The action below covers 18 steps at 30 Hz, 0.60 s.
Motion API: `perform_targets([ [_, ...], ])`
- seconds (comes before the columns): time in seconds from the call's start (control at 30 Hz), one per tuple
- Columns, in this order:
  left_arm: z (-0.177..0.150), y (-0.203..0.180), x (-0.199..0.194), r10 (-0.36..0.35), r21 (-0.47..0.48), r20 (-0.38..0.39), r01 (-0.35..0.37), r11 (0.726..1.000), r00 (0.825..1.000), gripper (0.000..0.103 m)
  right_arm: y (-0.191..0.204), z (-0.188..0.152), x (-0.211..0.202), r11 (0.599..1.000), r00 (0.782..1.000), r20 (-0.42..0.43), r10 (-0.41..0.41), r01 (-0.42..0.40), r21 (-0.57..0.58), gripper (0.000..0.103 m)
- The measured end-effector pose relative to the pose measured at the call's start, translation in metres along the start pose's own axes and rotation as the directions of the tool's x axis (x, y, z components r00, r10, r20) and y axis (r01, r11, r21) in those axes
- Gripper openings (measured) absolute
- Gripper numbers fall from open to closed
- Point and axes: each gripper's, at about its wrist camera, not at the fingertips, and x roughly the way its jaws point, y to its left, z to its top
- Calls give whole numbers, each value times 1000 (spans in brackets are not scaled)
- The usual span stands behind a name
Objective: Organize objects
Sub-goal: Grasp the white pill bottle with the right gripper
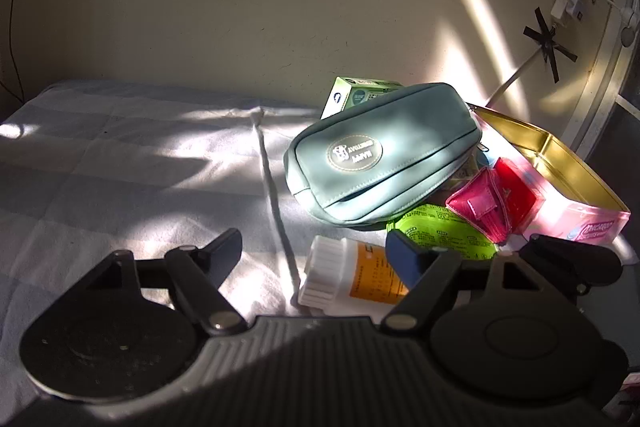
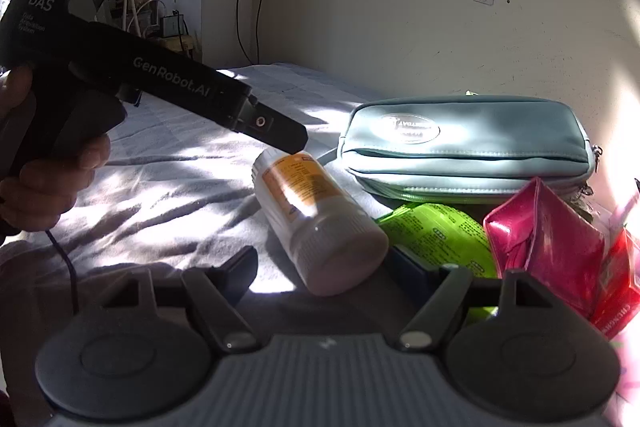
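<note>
A: Right, where does the pill bottle lie?

B: On its side on the bed sheet, just in front of the teal pouch, touching the green packet. The left gripper has its jaws released around the cap end, not pressing; the right gripper is also released, at the bottle's base.

A: How will it handle?

B: Probably light, stiff and smooth; it could roll on the soft sheet. I'd take it across the labelled body.

A: Anything in the way?

B: The pink pouch and red box crowd the right side. A gold-lined tin and green carton sit near the teal pouch.
</note>
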Motion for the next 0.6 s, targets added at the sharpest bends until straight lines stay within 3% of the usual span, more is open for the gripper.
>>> perform_targets([
  [0.07, -3, 2, 8, -44, -12, -16, 44, 999, 999, 73, -7, 0, 7, 1000, 1000, -13, 2, -2, -2, 71],
  [0.13, -5, 3, 10, -124, -51, -27, 122, 991, 992, 62, -11, -2, 11, 1000, 1000, -23, 18, -18, 9, 68],
  [0.17, -6, 0, 8, -122, -56, -21, 121, 991, 992, 60, -14, -2, 9, 1000, 999, -21, 25, -24, 17, 62],
  [0.3, -6, -25, -12, -110, -9, 15, 110, 994, 994, 53, -24, -16, -17, 999, 1000, 18, 14, -15, 46, 61],
  [0.43, 15, -72, -28, -167, 94, 81, 159, 983, 983, 53, -46, -30, -66, 995, 989, 130, -73, 65, 71, 61],
  [0.6, 51, -156, 0, -272, 246, 110, 238, 940, 956, 54, -106, -41, -124, 955, 926, 235, -295, 284, 80, 60],
])
